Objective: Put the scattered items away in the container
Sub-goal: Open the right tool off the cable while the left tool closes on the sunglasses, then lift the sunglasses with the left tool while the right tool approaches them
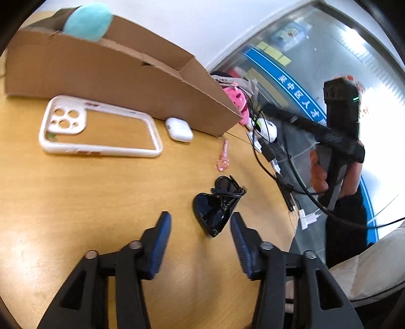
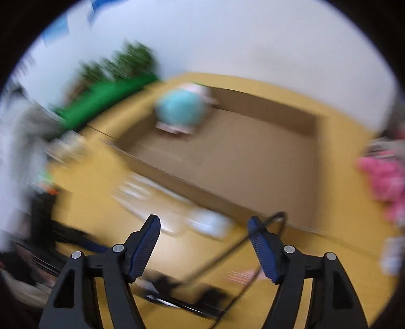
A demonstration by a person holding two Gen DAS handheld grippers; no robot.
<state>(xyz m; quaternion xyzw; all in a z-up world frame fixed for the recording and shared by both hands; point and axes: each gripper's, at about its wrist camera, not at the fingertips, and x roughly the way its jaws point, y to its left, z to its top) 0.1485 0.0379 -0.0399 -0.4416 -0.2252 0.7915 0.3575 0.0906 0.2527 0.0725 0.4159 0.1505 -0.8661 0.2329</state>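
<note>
An open cardboard box (image 1: 114, 76) stands at the back of the wooden table with a teal plush ball (image 1: 87, 21) inside. In front of it lie a white phone case (image 1: 101, 129), a white earbuds case (image 1: 179, 129), a pink clip (image 1: 223, 158) and folded black sunglasses (image 1: 217, 205). My left gripper (image 1: 200, 219) is open just above the table, with the near end of the sunglasses between its fingertips and untouched. The right wrist view is motion-blurred. My right gripper (image 2: 203, 221) is open and empty, above the table in front of the box (image 2: 265, 106) and ball (image 2: 181, 110).
A pink plush toy (image 1: 236, 98), a black-and-white toy (image 1: 265, 129) and black cables (image 1: 278, 174) crowd the table's right edge by a glass wall. A person's hand (image 1: 319, 174) holds the other gripper's handle there. A blurred green plant (image 2: 114, 83) stands at the back left.
</note>
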